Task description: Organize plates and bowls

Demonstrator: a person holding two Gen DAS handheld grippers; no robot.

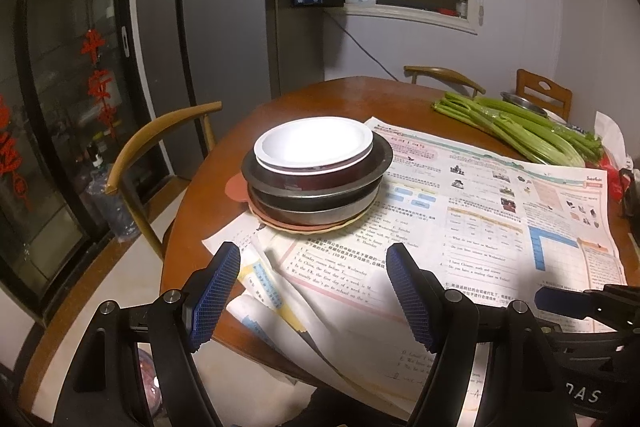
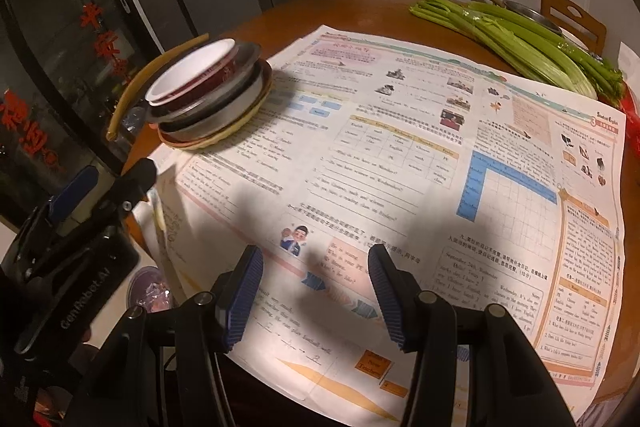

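A stack of dishes stands on the round wooden table: a white bowl on top, a dark red one under it, then metal bowls, on pink and yellow plates. My left gripper hovers open just short of the stack, nothing between its blue pads. In the right wrist view the same stack sits at the far left, and my right gripper hangs open over the printed sheets, holding nothing. The left gripper's body shows at the left edge there.
Printed worksheets cover most of the table. A bunch of celery lies at the back right beside a metal bowl. Wooden chairs ring the table; a fridge and a glass door stand behind on the left.
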